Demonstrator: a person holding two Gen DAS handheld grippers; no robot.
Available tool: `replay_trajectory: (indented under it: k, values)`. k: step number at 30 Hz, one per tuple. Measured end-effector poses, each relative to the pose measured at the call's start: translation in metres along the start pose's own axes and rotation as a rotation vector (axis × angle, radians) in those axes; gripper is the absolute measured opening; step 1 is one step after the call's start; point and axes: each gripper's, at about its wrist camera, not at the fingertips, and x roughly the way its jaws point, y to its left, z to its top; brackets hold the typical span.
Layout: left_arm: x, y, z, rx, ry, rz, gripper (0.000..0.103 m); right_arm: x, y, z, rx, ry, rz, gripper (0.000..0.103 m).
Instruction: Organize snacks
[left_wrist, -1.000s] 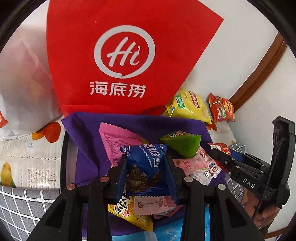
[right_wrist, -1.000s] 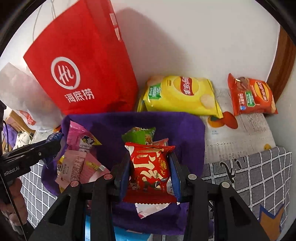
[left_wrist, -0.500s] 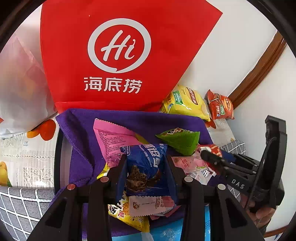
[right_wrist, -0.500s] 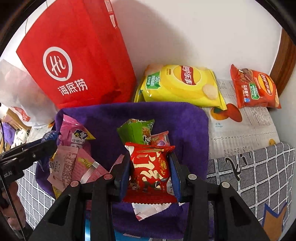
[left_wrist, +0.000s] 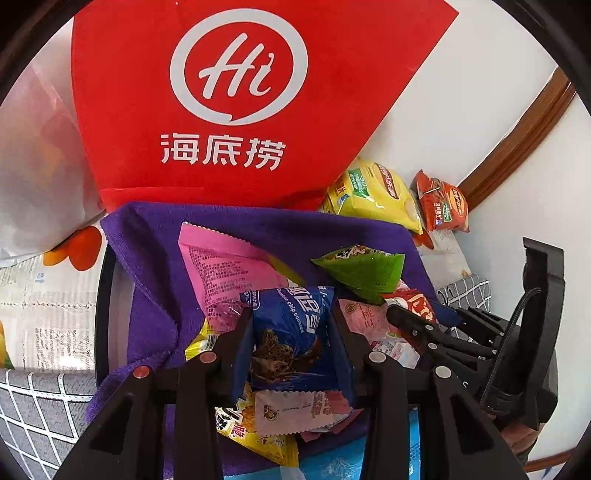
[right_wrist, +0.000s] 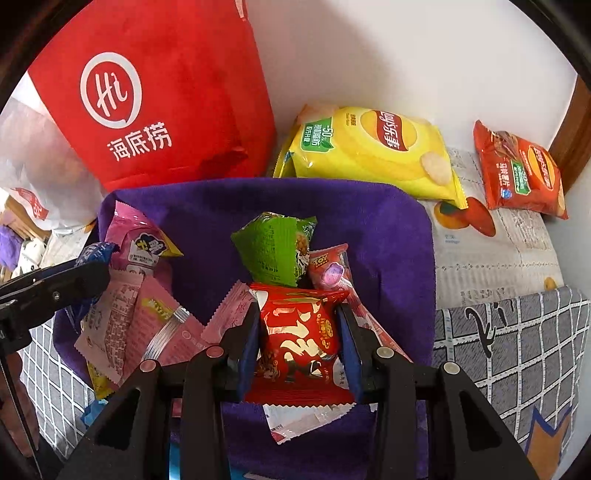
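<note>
Purple towel cloth (right_wrist: 388, 240) lines the tray holding your loose snacks; your left gripper (left_wrist: 291, 347) has its fingers clamped on a blue chocolate-chip cookie packet (left_wrist: 291, 328) above that pile; your right gripper (right_wrist: 301, 343) pinches a red foil snack packet (right_wrist: 299, 336) just in front of a green triangular packet (right_wrist: 273, 251); a yellow crisp bag (right_wrist: 373, 147) lies behind the tray.

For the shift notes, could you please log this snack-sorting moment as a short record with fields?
left gripper: shut on blue cookie packet
right gripper: shut on red snack packet
collection spot: purple cloth holding green packet and pink packets
outside cloth: yellow chip bag, orange chip bag
backdrop: red bag standing against the wall
</note>
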Motion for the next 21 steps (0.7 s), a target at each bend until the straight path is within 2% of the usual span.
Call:
replay_trajectory:
  k: [2, 4, 8, 13, 18, 21]
  values:
    - [0.000, -0.001, 0.000, 0.003, 0.001, 0.004, 0.039, 0.000, 0.003, 0.002, 0.000, -0.001, -0.003, 0.041]
    - [-0.001, -0.002, 0.000, 0.005, 0.003, 0.005, 0.039, -0.002, 0.004, 0.002, 0.000, -0.002, -0.002, 0.047]
    - [-0.004, -0.004, 0.001, 0.014, 0.002, 0.025, 0.042, -0.014, 0.003, 0.001, 0.004, -0.031, 0.012, 0.052]
    - [-0.016, -0.004, 0.002, 0.001, -0.015, 0.006, 0.059, -0.033, 0.003, 0.003, 0.018, -0.069, 0.007, 0.055]
    - [-0.039, -0.009, 0.002, 0.019, -0.046, 0.013, 0.066, -0.056, 0.007, 0.006, 0.032, -0.118, 0.004, 0.057]
    - [-0.056, -0.015, 0.001, 0.043, -0.065, 0.053, 0.067, -0.071, 0.015, 0.006, 0.023, -0.140, 0.009, 0.057]
